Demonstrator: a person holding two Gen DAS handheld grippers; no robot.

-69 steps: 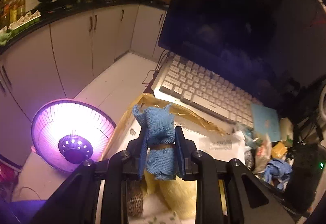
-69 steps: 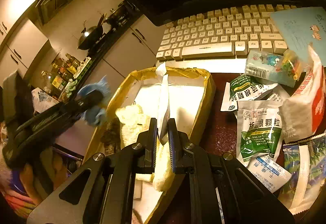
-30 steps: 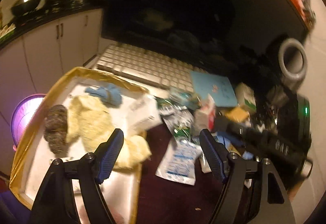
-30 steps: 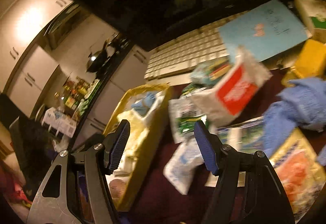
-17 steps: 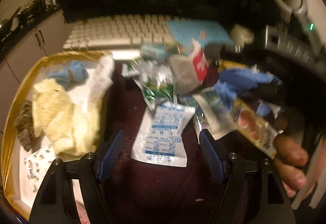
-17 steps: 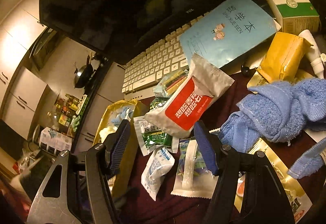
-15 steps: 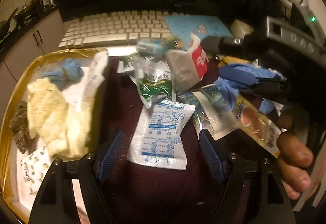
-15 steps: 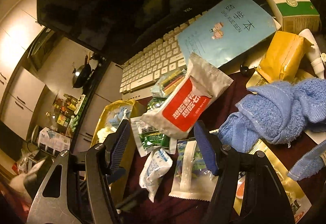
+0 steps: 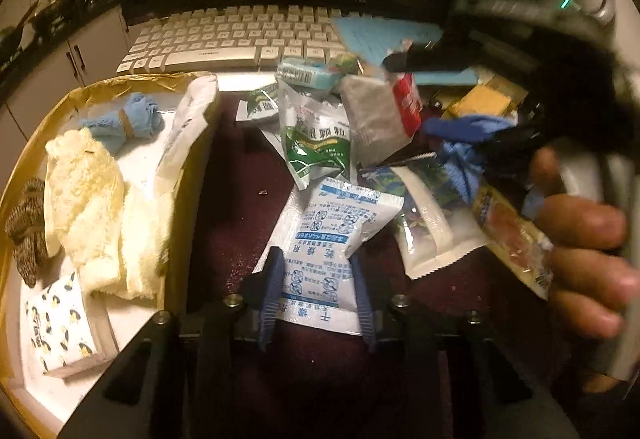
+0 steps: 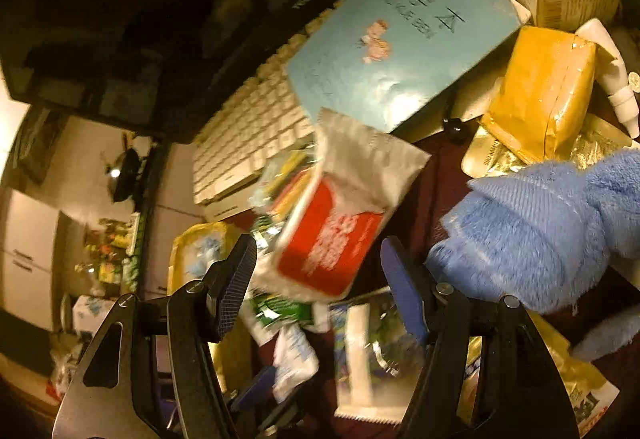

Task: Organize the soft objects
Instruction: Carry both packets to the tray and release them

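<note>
Both hand-held grippers have dropped toward the worktop's clutter: left hand-held gripper (image 9: 316,289) half-open astride the white-and-blue sachet (image 9: 334,243), unclamped; right hand-held gripper (image 10: 320,283) wide open, empty, facing the red-and-white packet (image 10: 340,223); closing likely comes next.

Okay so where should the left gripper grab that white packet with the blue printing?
Take the white packet by its near short end, across its width, coming in low from the front. It lies flat on the dark red table, and the left gripper already brackets that end with both fingers alongside its edges.
</note>
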